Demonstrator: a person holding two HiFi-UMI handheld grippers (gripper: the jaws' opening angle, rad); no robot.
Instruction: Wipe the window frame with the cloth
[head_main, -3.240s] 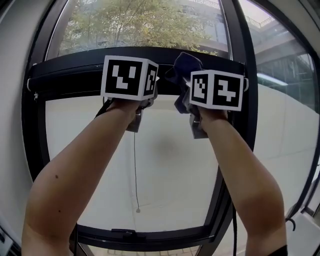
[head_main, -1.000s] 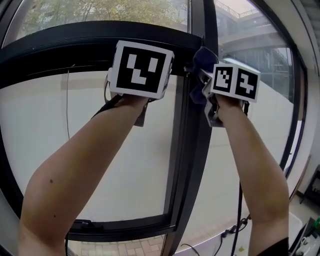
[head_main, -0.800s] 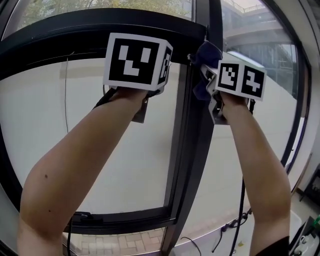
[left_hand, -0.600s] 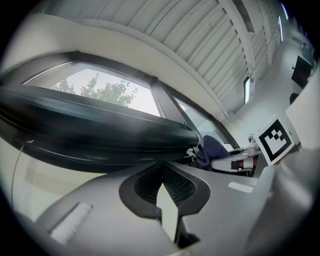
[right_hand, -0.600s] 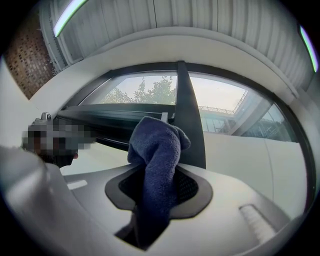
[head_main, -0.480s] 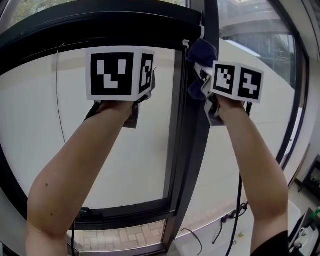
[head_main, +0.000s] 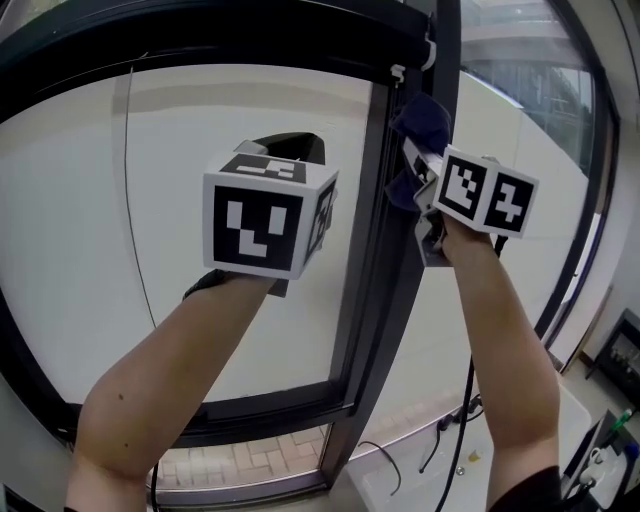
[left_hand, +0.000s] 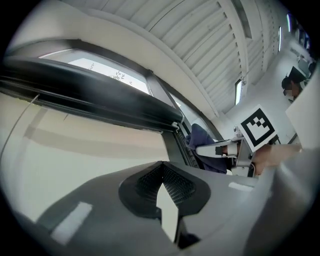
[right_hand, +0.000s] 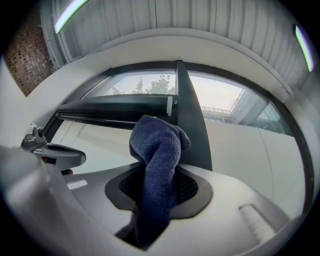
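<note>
A dark blue cloth (head_main: 421, 122) is bunched against the black vertical bar of the window frame (head_main: 392, 262), just below the curved top bar (head_main: 200, 40). My right gripper (head_main: 424, 168) is shut on the cloth (right_hand: 157, 150), which sticks out between its jaws toward that vertical bar (right_hand: 189, 117). My left gripper (head_main: 283, 147) hangs lower and to the left, off the frame, in front of the pane. Its jaws are shut with nothing between them (left_hand: 162, 171). From there I see the cloth (left_hand: 204, 149) and the right gripper's marker cube (left_hand: 260, 128).
A thin cord (head_main: 133, 200) hangs down the left pane. Cables (head_main: 452, 440) trail by the lower frame bar (head_main: 250, 412), with a white box (head_main: 590, 430) at the bottom right. A person (left_hand: 292, 86) stands far off in the room.
Both grippers went right from the top bar to the vertical bar. In the last half second the left gripper dropped and tipped back; the right one slid slightly down with the cloth.
</note>
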